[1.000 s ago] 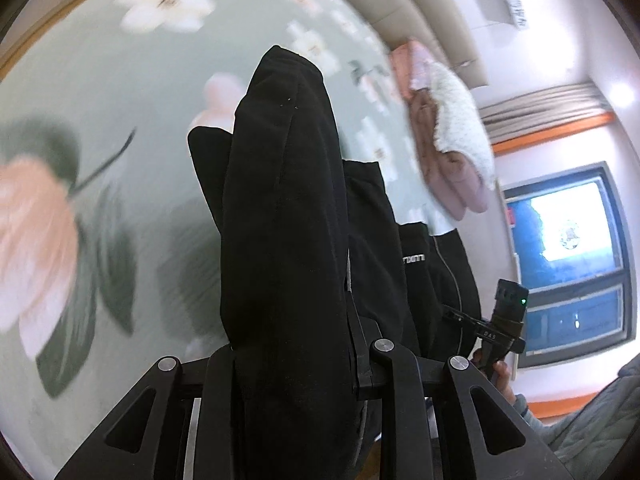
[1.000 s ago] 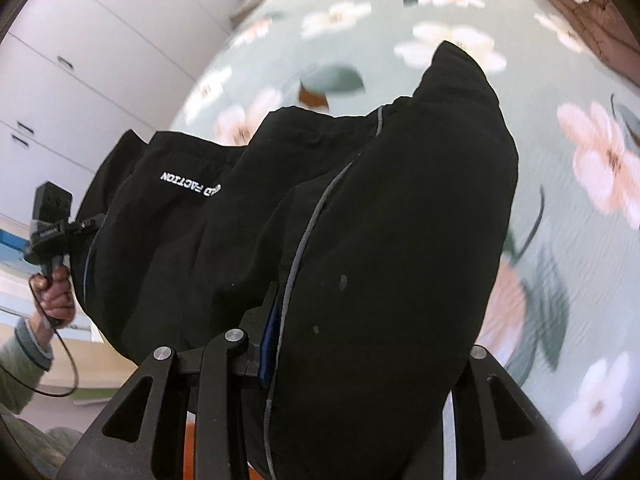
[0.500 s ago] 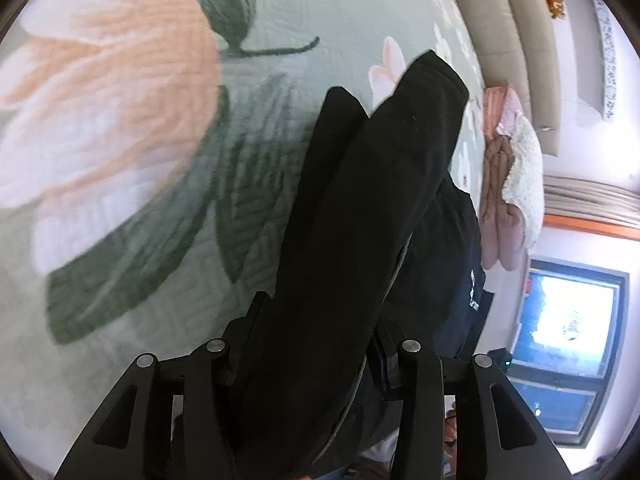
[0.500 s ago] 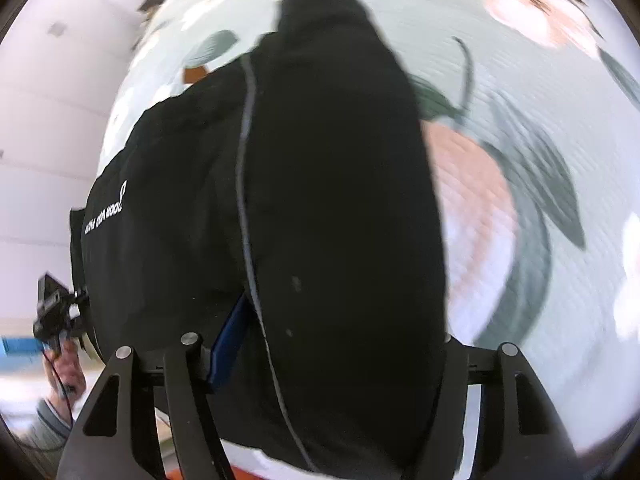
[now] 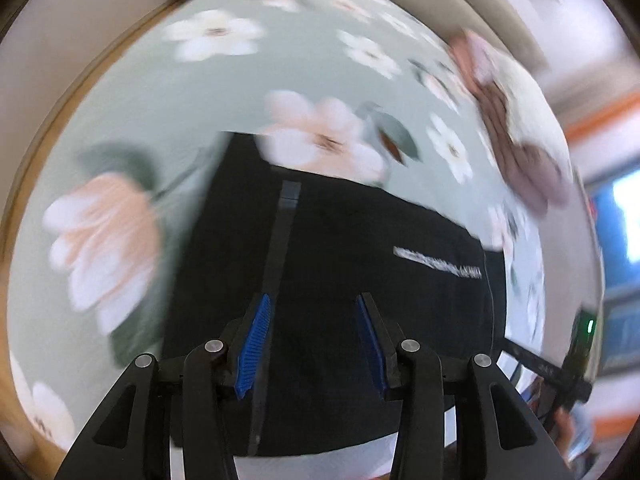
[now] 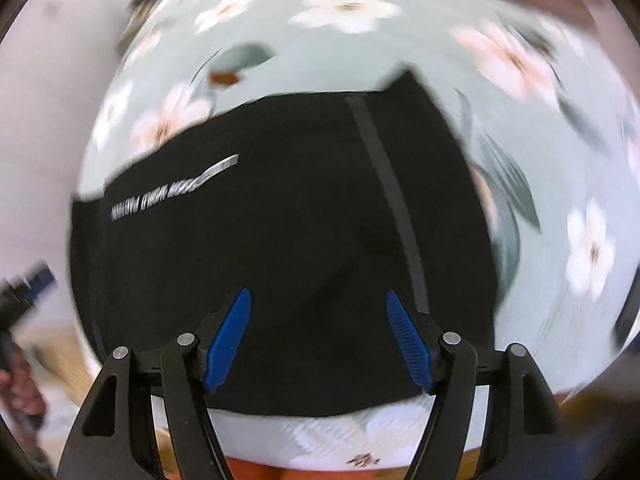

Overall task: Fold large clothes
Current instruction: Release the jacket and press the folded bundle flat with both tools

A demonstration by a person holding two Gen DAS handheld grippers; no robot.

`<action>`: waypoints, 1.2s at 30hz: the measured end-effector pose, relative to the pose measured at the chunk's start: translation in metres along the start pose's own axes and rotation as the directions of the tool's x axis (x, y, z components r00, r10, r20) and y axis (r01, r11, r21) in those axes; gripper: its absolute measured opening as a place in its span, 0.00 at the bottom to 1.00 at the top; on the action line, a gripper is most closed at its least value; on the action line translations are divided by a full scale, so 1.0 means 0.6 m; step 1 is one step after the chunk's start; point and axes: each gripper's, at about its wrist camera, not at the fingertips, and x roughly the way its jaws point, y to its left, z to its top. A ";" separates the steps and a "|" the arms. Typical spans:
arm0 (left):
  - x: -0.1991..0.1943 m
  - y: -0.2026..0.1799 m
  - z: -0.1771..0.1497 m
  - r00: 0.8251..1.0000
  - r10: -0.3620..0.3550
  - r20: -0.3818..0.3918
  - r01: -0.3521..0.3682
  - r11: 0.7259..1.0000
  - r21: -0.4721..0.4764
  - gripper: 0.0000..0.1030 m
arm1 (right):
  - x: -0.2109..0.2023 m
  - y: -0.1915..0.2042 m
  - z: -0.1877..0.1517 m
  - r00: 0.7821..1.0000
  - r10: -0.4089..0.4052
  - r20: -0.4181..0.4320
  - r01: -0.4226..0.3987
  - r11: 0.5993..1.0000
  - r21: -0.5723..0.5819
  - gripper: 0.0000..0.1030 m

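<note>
Left wrist view: the left gripper (image 5: 312, 336) hangs above a black garment (image 5: 340, 280) that lies flat on a bed (image 5: 120, 100) covered in a pale green spread with large white and pink flowers. The jaws stand open, their blue pads (image 5: 254, 350) apart and nothing between them. A grey stripe (image 5: 280, 240) runs lengthwise down the garment, just left of centre, and a line of white lettering (image 5: 438, 263) crosses its right part; the words are too blurred to read. A heap of pink, brown and white cloth (image 5: 516, 120) rests at the far right of the bed, well apart from the garment. At the lower right edge, part of the right gripper (image 5: 568, 376) shows with a small green light.

Right wrist view: the right gripper (image 6: 320, 332) likewise hangs over the black garment (image 6: 280, 260), jaws open, blue pads (image 6: 228, 344) apart and empty. Here the grey stripe (image 6: 392, 200) lies to the right and the white lettering (image 6: 172, 192) to the left. The garment's near edge lies close to the near edge of the bed (image 6: 360, 20). A hand (image 6: 16, 384) shows at the far left edge. Both views are smeared by motion.
</note>
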 end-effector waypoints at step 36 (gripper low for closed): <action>-0.286 -0.255 -0.123 0.950 0.147 0.274 -0.204 0.960 0.191 0.52 | -0.282 0.046 -0.081 0.982 -0.058 0.179 0.111 0.946 -0.306 0.99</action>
